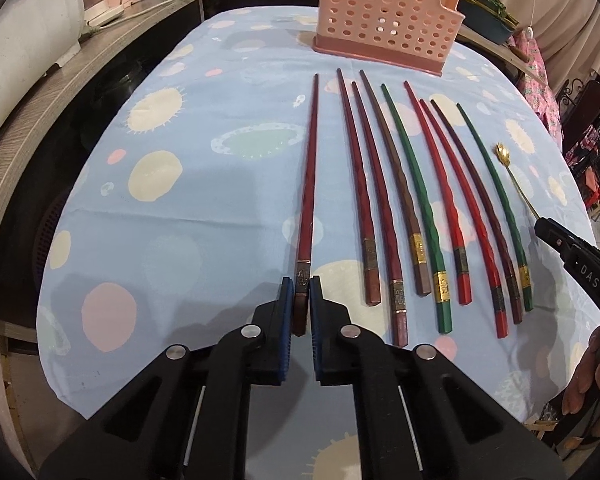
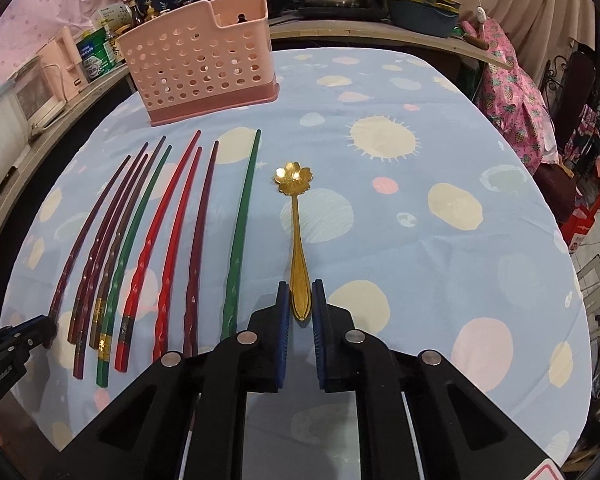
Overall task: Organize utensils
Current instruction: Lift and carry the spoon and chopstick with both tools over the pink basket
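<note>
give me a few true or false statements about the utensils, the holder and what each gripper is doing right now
1. The left gripper is shut on the thick end of a dark red chopstick. True.
2. The right gripper grips a green chopstick. False: it is closed on the handle of the gold spoon.
3. The pink holder stands upright at the far end of the tablecloth. True.
4. Some chopsticks already stand in the holder. False: all in view lie flat on the cloth.
5. The spoon's bowl is shaped like a flower. True.
</note>
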